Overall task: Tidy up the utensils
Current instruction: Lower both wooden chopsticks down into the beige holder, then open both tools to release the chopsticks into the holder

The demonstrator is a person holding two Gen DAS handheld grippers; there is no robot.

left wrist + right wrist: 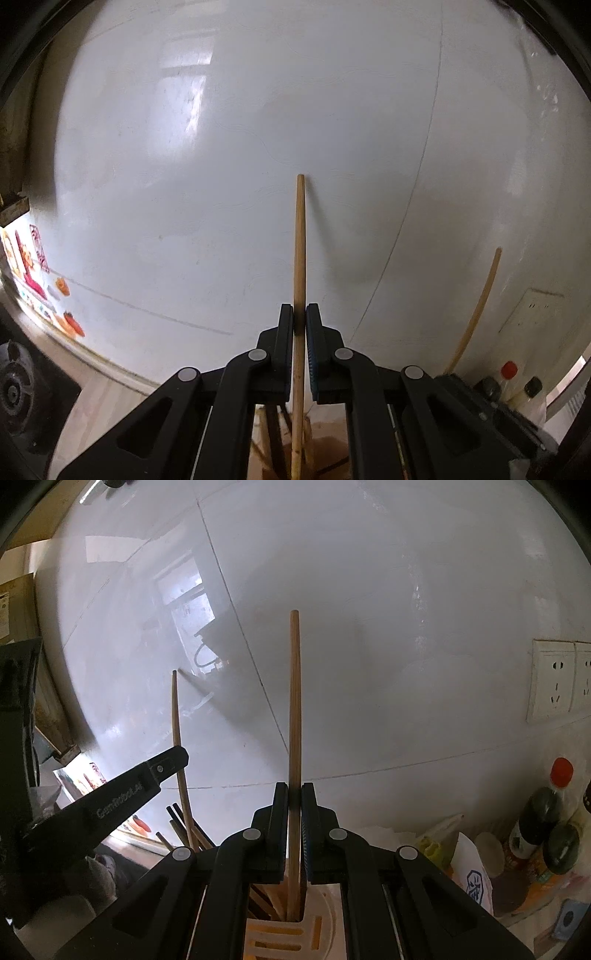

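Note:
My left gripper (299, 314) is shut on a wooden chopstick (300, 236) that stands upright, its lower end among other sticks below. My right gripper (294, 794) is shut on another wooden chopstick (294, 701), also upright, its lower end in a cream utensil holder (284, 932) with slots. The left gripper also shows in the right wrist view (173, 758) at the left, holding its chopstick (177, 731) above several dark and wooden chopsticks (184, 830). The right-hand chopstick shows in the left wrist view (476, 314) at the right.
A white tiled wall (369, 627) fills both views. Wall sockets (557, 679) are at the right. Sauce bottles (543, 812), a red-capped bottle (561, 771) and packets (472, 871) stand at the lower right. A stove burner (14, 387) is at the lower left.

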